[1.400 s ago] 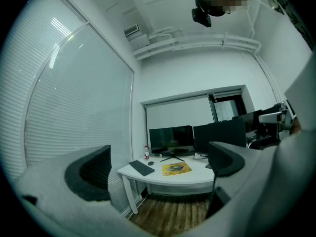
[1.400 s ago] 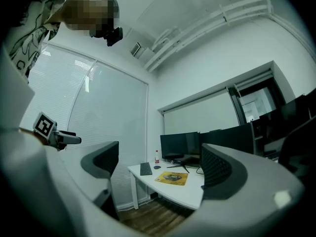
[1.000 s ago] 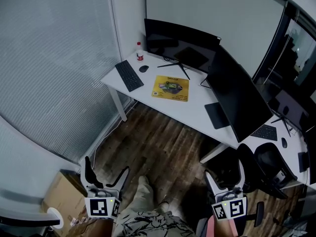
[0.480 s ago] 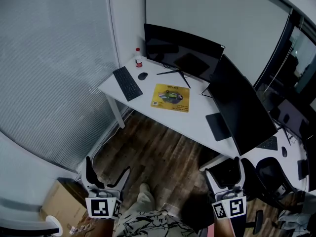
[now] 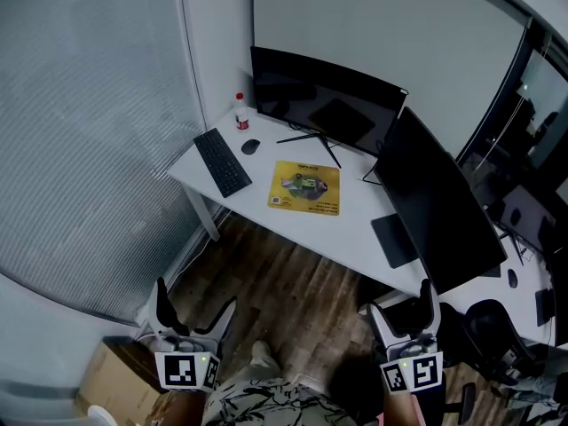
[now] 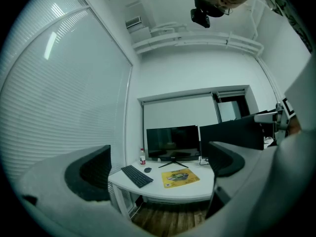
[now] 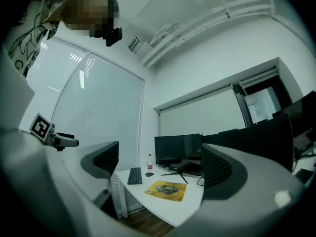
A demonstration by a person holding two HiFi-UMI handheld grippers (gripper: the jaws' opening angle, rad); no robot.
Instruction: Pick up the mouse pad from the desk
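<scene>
A yellow mouse pad (image 5: 306, 188) (image 6: 180, 177) (image 7: 166, 190) with a printed picture lies flat on the white desk (image 5: 351, 231), in front of a dark monitor (image 5: 324, 94). My left gripper (image 5: 197, 313) (image 6: 158, 169) and right gripper (image 5: 401, 309) (image 7: 158, 169) are both open and hold nothing. They hang well short of the desk, above the wooden floor (image 5: 293, 291), low in the head view.
A black keyboard (image 5: 223, 162), a dark mouse (image 5: 251, 146) and a small bottle with a red cap (image 5: 240, 112) sit left of the pad. A second monitor (image 5: 439, 204) stands at the right. Blinds cover the glass wall (image 5: 80, 105) on the left. A cardboard box (image 5: 120, 384) sits beside my left gripper.
The desk has drawn nearer and looks larger in both gripper views. In the head view it has shifted lower. Both grippers stay open and empty.
</scene>
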